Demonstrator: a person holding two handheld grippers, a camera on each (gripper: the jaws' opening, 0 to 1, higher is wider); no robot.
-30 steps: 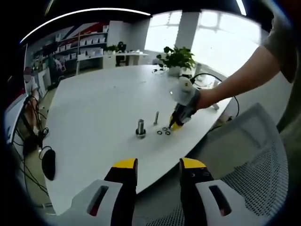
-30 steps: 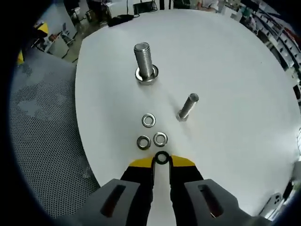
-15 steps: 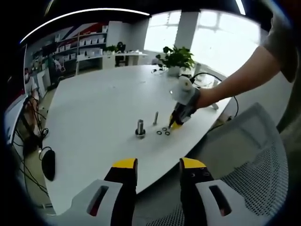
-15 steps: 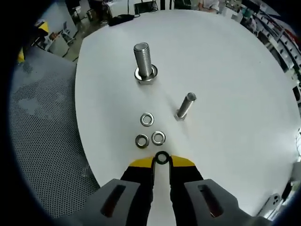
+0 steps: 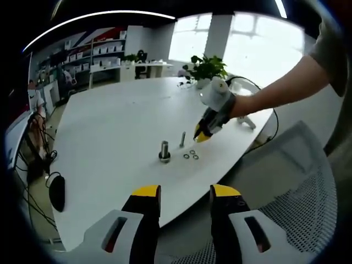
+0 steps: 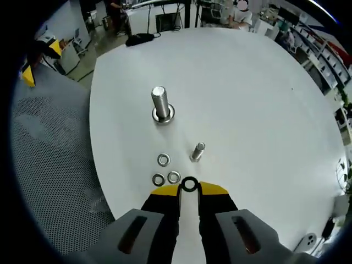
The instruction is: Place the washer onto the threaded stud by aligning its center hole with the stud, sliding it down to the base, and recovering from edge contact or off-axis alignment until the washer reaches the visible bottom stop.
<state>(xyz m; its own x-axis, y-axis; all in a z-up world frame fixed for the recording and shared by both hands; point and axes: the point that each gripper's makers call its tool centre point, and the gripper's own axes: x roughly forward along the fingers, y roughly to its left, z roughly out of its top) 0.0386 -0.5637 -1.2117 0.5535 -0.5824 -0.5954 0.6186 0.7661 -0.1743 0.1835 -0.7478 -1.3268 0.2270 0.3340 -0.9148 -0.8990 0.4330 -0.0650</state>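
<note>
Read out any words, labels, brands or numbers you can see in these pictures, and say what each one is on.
No text can be read.
The shelves hold boxes; any labels are too small and blurred.
The right claw, its washer, the studs and the table carry no visible marking.

No lettering, label or number can be read in either view; the far shelves (image 5: pixel 104 52) may carry signs, but they are too small and blurred to tell.

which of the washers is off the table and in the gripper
The dark black ring washer, pinched between the yellow tips of the right gripper. The three silver metal washers lie flat on the white table.
</note>
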